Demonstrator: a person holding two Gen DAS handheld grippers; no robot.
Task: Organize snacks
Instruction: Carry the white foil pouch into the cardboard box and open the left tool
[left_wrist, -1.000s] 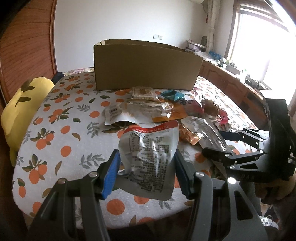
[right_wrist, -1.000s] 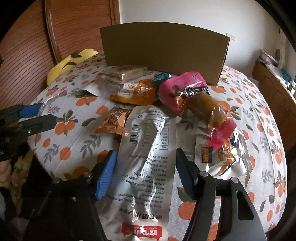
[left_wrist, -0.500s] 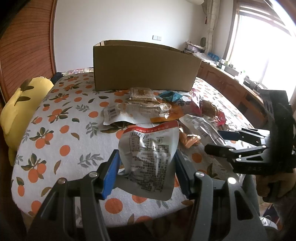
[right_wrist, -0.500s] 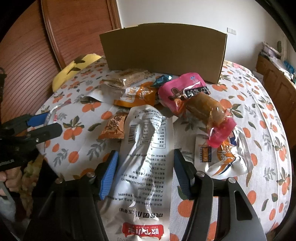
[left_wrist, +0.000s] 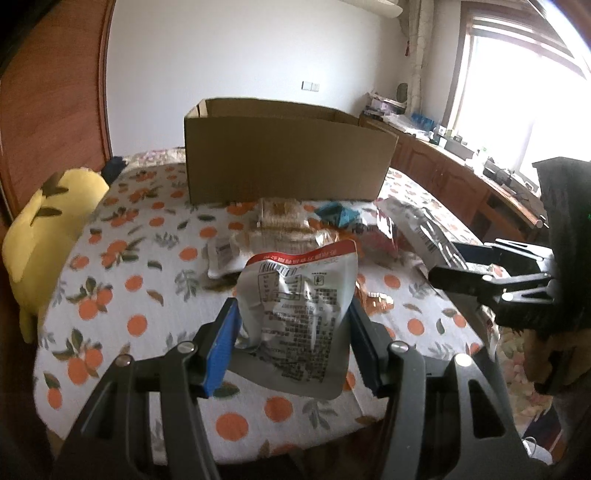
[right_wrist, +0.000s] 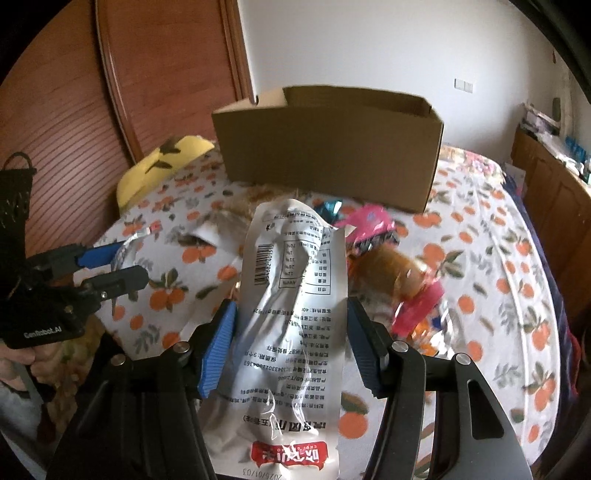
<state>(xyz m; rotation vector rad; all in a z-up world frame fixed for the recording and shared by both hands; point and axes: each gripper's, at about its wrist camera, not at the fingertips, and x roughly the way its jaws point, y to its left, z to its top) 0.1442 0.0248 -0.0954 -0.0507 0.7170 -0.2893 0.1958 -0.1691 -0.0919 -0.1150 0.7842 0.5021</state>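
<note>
A: While the left wrist view is considered, a short silver pouch (left_wrist: 299, 317) is seen clamped between the blue pads of the left gripper (left_wrist: 293, 345), raised above the orange-print surface (left_wrist: 147, 295). How might the step be done well?

B: The pouch is best carried high over the pile and let go only once the near wall of the cardboard box (left_wrist: 288, 162) has been passed, since that wall stands tall. The right gripper (left_wrist: 448, 266) is seen at the right edge, so the two paths should be kept apart.

A: And in the right wrist view?

B: A long silver packet (right_wrist: 291, 306) is gripped crosswise by the right gripper (right_wrist: 291, 350), its fingers closed on its middle, both ends hanging free. The loose ends could catch on the box (right_wrist: 332, 162) rim, so extra height is advised. Left on the surface between gripper and box are a pink packet (right_wrist: 369, 221), a brown wrapped snack (right_wrist: 399, 266) and a teal wrapper (right_wrist: 330, 206). A yellow plush (right_wrist: 162, 162) lies at the far left edge.
</note>
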